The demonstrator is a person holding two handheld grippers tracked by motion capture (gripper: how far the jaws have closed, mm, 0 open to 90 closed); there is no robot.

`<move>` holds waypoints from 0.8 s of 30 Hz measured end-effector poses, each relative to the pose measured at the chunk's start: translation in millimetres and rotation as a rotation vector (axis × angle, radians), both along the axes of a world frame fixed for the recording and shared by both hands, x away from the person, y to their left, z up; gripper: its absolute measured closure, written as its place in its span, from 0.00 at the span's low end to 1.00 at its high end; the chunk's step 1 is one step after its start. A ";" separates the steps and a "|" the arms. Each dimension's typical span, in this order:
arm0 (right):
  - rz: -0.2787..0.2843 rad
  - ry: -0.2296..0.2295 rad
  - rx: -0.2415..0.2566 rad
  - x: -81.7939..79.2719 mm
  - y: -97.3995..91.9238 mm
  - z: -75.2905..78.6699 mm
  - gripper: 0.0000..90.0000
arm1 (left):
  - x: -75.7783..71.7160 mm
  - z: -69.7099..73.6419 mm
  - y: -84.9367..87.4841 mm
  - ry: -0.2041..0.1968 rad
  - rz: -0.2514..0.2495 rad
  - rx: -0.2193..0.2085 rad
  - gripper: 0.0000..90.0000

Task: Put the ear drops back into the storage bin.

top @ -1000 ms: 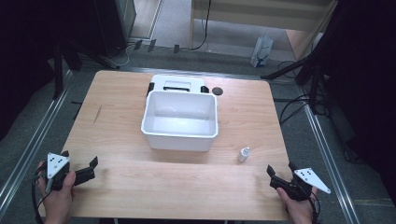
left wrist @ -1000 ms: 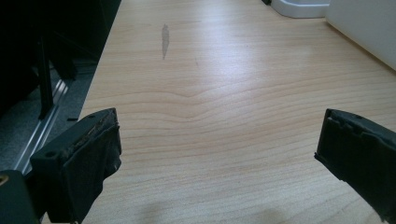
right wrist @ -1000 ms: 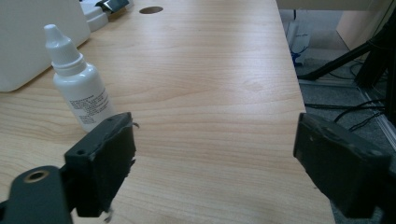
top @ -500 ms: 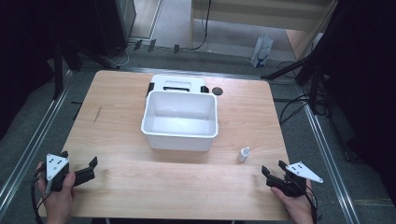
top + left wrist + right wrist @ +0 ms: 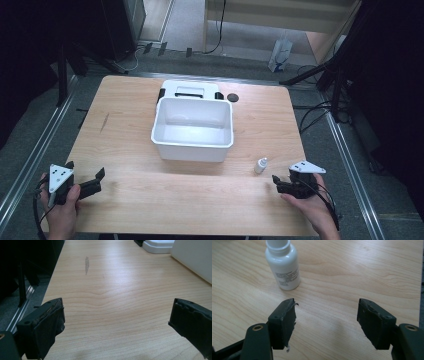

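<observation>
While its black jaws are standing wide apart with nothing between them, the right gripper (image 5: 325,323) is hovering low over the pale wooden bench (image 5: 130,200), pointing just to one side of the small white plastic bottle with a narrow white cap (image 5: 282,263). In the right gripper view that bottle is standing upright a little ahead of one jaw, not between the two, and touching neither. In the high view it is sitting near the bench's right front, just beside the right gripper (image 5: 276,184) and apart from the large white rectangular plastic tub (image 5: 192,145) at the middle.

Judging by its look, the bottle is going to handle as a light, stiff thing with smooth, somewhat slippery walls, and as tall and narrow enough to tip over if a jaw nudges it sideways. The best hold is probably across the round body at the printed label, below the shoulder, with both jaws closing squarely; the tapering neck and cap are offering less surface.

The left gripper (image 5: 116,325) is waiting over bare wood at the bench's left front, its jaws also spread and holding nothing. Behind the tub, a white device with black ends (image 5: 190,90) and a small dark round disc (image 5: 232,97) are lying.
</observation>
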State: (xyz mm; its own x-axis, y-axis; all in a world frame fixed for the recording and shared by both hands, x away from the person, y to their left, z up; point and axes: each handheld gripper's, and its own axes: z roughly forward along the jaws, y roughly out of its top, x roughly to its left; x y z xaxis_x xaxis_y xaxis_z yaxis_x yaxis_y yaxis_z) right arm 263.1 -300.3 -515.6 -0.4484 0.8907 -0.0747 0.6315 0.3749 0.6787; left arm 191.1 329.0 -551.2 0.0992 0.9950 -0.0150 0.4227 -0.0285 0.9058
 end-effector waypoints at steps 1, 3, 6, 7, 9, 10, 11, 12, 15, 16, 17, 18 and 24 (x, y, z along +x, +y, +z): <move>0.012 0.014 -0.020 2.0 2.3 1.1 0.35 | 0.0 0.1 0.1 0.003 -0.003 -0.001 0.01; 0.028 0.042 -0.051 5.6 6.2 3.4 0.34 | 0.0 0.0 0.0 0.001 -0.005 -0.001 0.01; 0.040 0.096 -0.107 12.8 9.5 5.8 0.33 | 0.5 0.2 0.4 0.009 -0.012 0.001 0.01; 0.044 0.105 -0.120 14.4 10.2 6.2 0.33 | 0.7 0.2 0.4 0.011 -0.014 0.002 0.01; 0.056 0.144 -0.147 19.0 11.5 7.8 0.33 | 0.8 0.2 0.2 0.011 -0.015 0.002 0.01; 0.060 0.162 -0.161 20.7 12.3 8.6 0.32 | 0.8 0.0 0.2 0.009 -0.015 0.002 0.01; 0.064 0.175 -0.172 21.9 12.7 9.4 0.32 | 0.6 0.1 0.1 0.007 -0.016 0.002 0.01; 0.071 0.199 -0.186 23.9 13.6 11.0 0.32 | 0.4 0.1 0.2 0.006 -0.019 0.003 0.01; 0.086 0.252 -0.226 28.9 16.6 15.4 0.32 | -0.2 0.1 -0.1 0.003 -0.030 0.005 0.01; 0.099 0.275 -0.240 30.6 17.8 17.3 0.32 | -0.2 0.1 -0.1 0.003 -0.030 0.005 0.01; 0.120 0.308 -0.258 33.0 19.6 19.7 0.31 | 0.0 0.3 -0.9 0.007 -0.042 0.013 0.01; 0.130 0.325 -0.268 34.3 20.9 21.0 0.31 | 0.3 0.0 -1.5 0.004 -0.042 0.018 0.01; 0.175 0.412 -0.363 50.0 30.1 30.3 0.32 | 0.2 0.0 -2.0 0.003 -0.048 0.021 0.01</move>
State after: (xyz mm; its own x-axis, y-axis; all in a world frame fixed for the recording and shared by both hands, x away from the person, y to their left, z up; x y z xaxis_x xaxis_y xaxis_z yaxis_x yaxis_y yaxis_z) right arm 313.1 -270.2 -485.3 -0.6434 0.7507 -0.1498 0.7243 0.6604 0.1981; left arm 191.3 327.0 -551.1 0.1466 0.9892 0.0052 0.4229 -0.0675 0.9037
